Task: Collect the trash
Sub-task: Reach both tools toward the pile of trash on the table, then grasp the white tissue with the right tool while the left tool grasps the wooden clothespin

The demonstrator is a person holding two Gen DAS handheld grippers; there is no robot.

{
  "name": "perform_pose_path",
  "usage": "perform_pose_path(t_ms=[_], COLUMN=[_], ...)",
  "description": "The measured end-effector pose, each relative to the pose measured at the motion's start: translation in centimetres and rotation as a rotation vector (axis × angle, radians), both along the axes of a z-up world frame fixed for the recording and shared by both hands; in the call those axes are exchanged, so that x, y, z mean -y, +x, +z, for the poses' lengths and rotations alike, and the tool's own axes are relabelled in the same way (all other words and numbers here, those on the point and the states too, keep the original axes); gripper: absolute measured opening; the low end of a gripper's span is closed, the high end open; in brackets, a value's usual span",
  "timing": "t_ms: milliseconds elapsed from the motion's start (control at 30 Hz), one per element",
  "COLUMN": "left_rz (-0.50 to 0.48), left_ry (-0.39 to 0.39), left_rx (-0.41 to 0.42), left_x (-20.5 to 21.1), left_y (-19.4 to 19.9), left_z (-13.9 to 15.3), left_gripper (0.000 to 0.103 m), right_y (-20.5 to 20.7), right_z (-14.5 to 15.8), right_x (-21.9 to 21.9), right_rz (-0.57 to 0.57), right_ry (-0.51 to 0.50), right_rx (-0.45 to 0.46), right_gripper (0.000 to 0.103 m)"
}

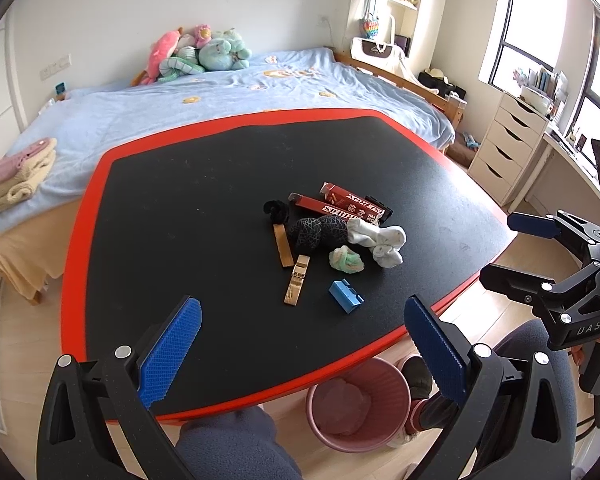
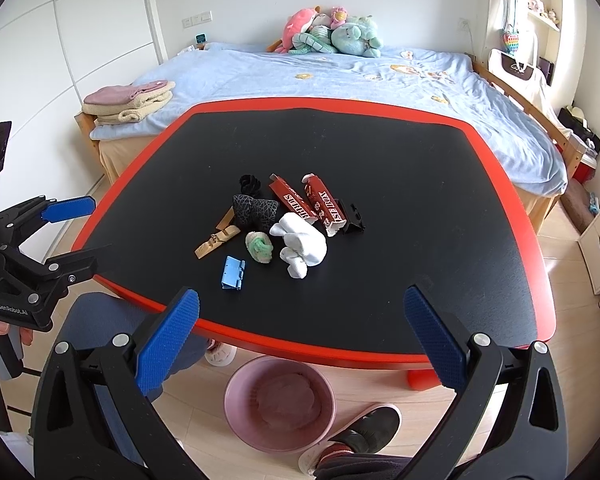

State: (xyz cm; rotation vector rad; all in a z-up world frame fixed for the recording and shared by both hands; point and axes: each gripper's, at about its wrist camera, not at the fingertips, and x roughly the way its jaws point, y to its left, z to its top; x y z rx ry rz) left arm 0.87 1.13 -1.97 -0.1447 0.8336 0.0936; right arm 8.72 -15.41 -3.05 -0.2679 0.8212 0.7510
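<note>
Red cartons (image 2: 306, 204), blue wrapper (image 2: 233, 273), clustered mid-table, pink bin (image 2: 279, 404) (floor, below edge)

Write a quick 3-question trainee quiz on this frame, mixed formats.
1. True or false: the left tool is shut on the blue clip.
2. Where is the pink bin? A) on the table B) on the floor by the table's near edge C) on the bed
3. Fill in: the white socks lie beside the red ____.

Key: 1 false, both it and the right tool are open and empty; 2 B; 3 boxes.
</note>
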Motion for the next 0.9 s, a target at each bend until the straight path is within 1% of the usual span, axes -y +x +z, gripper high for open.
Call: perform_pose_path(t_ms=[200, 500, 667, 900], left_rz=[-0.007, -0.048, -0.071, -0.086], left_ry=[0.008, -0.015, -0.010, -0.009], left_rx=[-0.018, -0.068, -0.113, -0.172], left_x=[-0.1, -1.0, -1.3, -2.2], left_y=[0.6, 3.1, 4.8, 6.7], left_z=[-0.6, -2.2, -3.8, -6.4], left_gripper=[0.097, 0.097, 0.097, 0.097], right_y=[0.4, 2.4, 4.1, 6.3], right_z=[-0.5, -1.2, -2.1, -4.3], right_x=[-0.2, -1.4, -2.6, -4.0], right_rz=[0.006, 0.037, 0.062, 0.102], right_ry=[-0.003, -0.020, -0.047, -0.091], right_rx=[-0.016, -0.034, -0.051, -0.065], right_gripper=[0.100, 0.100, 0.100, 0.100])
